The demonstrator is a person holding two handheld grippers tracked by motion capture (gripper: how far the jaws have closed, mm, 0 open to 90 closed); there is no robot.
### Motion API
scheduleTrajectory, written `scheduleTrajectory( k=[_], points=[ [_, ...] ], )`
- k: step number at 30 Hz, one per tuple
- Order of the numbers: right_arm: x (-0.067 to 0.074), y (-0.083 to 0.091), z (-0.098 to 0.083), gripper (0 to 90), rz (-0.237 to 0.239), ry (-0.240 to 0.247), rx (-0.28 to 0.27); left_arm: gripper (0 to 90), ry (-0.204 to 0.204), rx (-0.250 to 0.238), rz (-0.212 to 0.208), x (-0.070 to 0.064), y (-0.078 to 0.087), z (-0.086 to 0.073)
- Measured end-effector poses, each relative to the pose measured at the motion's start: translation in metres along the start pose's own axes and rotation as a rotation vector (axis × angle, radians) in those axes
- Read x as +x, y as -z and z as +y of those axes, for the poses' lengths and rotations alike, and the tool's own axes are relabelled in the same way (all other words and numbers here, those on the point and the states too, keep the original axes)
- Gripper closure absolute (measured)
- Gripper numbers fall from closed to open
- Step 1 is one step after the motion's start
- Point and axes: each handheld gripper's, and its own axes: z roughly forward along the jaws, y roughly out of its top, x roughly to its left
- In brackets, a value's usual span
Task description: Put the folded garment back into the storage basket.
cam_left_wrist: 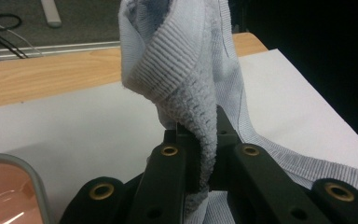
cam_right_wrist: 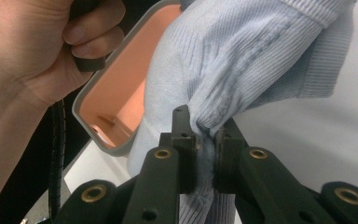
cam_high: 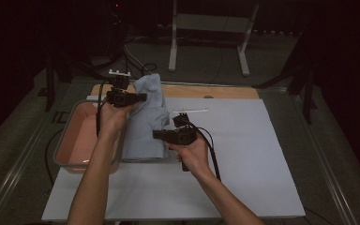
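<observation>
Both grippers pinch a pale blue ribbed knit garment (cam_high: 147,117) and hold it raised over the counter (cam_high: 243,154), which is covered by a white sheet; a strip of bare wood shows at its far edge. The step in hand appears to be the lift and spread of the garment, perhaps ahead of folding it or of moving it toward the shallow pink plastic tray with a grey rim (cam_high: 77,136).

The left gripper (cam_left_wrist: 200,140) has its jaws pressed together on a thick fold near the ribbed hem, which rises above the jaws and curls over them. The right gripper (cam_right_wrist: 205,135) has its jaws clamped on a bunched ridge of knit lower down, and the rest of the cloth swells up and away beyond them.

In the high view the left hand (cam_high: 115,119) is held higher and farther out, above the tray's inner rim, its gripper pointing toward the middle of the counter. The right hand (cam_high: 192,154) is lower and nearer the person, its gripper pointing back toward the left one, so the garment hangs between the two pairs of jaws with its lower part draped on the sheet beside the tray.

The next move likely calls for drawing the hands apart evenly to take up slack, without letting either pinch slip off the thick knit.
</observation>
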Motion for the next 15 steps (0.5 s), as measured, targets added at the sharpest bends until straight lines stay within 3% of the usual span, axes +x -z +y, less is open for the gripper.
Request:
scheduleTrajectory(
  k=[15],
  points=[
    [0.0106, -0.0036, 0.0088, 82.5, 0.025, 0.001, -0.014, 87.6, 0.004, -0.012, 0.013, 0.0049, 0.0089, 0.0035]
  ],
)
